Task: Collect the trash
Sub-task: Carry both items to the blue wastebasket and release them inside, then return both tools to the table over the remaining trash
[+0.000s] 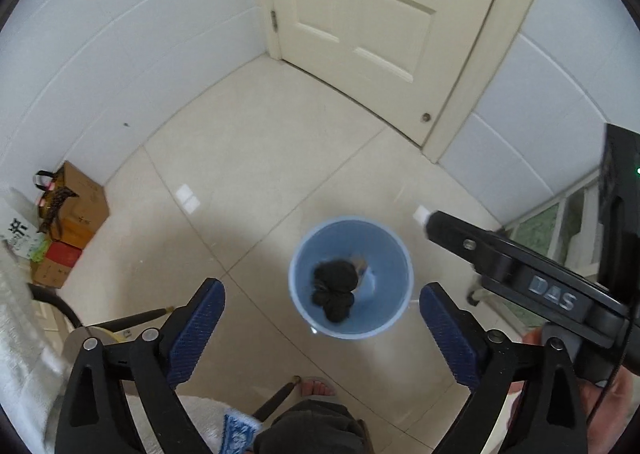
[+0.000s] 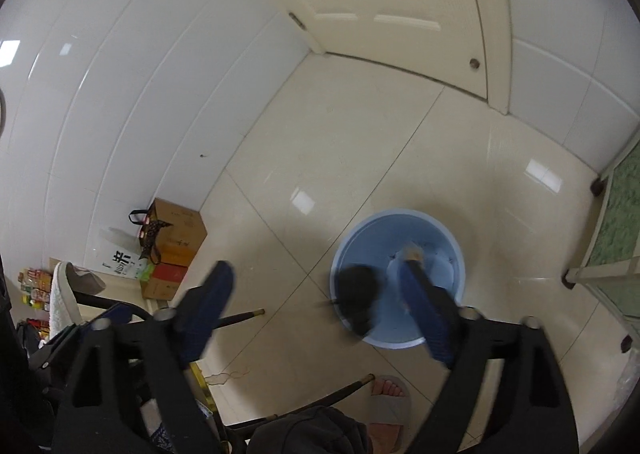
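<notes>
A light blue trash bin (image 1: 304,254) stands on the tiled floor, seen from above. Inside it lie a black crumpled wad (image 1: 334,286) and a small brown and white scrap (image 1: 362,268). My left gripper (image 1: 322,318) is open and empty, held above the bin's near side. The right gripper's body (image 1: 520,274) reaches in from the right of the left wrist view. In the right wrist view, my right gripper (image 2: 316,296) is open over the bin (image 2: 448,238), and the blurred black wad (image 2: 356,294) shows between its fingers, over the bin's left edge.
A cream door (image 1: 372,6) closes the far wall. Cardboard boxes and a bag (image 1: 68,218) sit by the left wall. A chair's dark legs (image 2: 240,318) and the person's sandalled foot (image 2: 386,390) are near the bottom. A green glass-topped table (image 2: 616,222) stands at right.
</notes>
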